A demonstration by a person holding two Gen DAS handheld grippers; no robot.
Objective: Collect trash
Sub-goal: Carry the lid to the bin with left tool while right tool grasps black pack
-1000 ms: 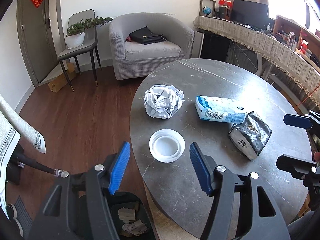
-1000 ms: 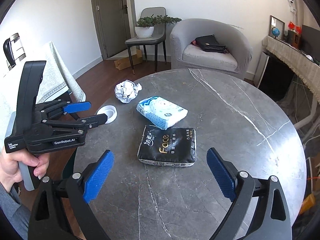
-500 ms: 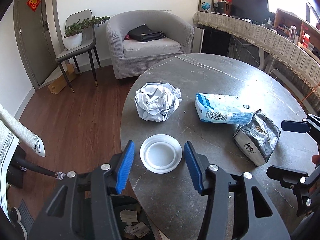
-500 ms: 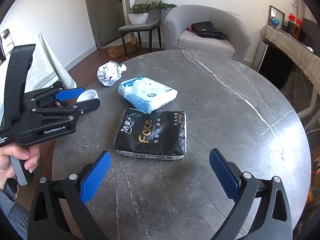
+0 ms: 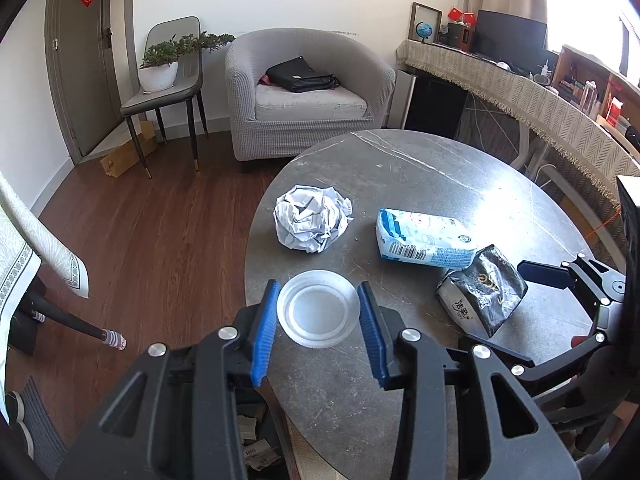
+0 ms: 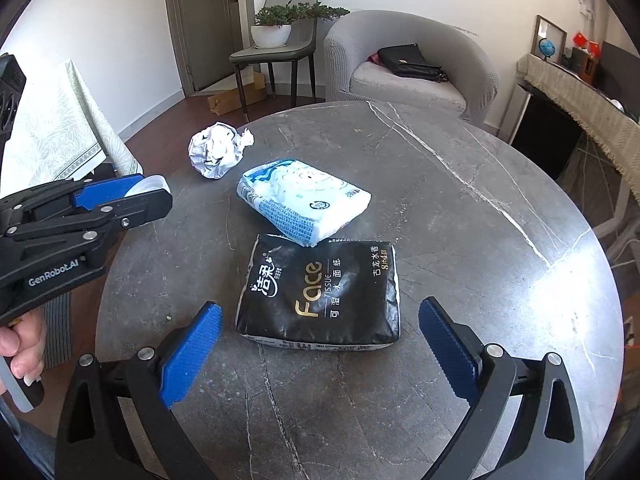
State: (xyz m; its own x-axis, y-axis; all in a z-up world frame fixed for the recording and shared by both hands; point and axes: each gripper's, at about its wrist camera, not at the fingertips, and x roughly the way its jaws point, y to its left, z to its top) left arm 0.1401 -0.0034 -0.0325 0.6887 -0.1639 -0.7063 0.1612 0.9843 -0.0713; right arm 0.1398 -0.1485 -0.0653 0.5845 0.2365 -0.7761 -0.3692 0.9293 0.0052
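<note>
A white plastic lid [image 5: 319, 307] lies near the left edge of the round grey table [image 5: 440, 184]. My left gripper [image 5: 318, 322] has closed around it, its blue pads touching the rim on both sides. A crumpled ball of white paper [image 5: 312, 224] lies just beyond. A blue-and-white tissue pack [image 6: 304, 202] and a black tissue pack [image 6: 320, 290] lie mid-table. My right gripper [image 6: 320, 350] is open wide and empty, just in front of the black pack. The left gripper also shows in the right wrist view [image 6: 120, 196].
A dark bin with paper scraps [image 5: 256, 440] stands on the floor under the table's left edge. A grey armchair [image 5: 304, 92] with a black bag and a chair with a potted plant [image 5: 160, 68] stand beyond. A cloth-covered table [image 6: 52, 128] is at left.
My left gripper moved forward over the lid and narrowed its jaws until the pads touch it. My right gripper moved closer to the black pack, still open.
</note>
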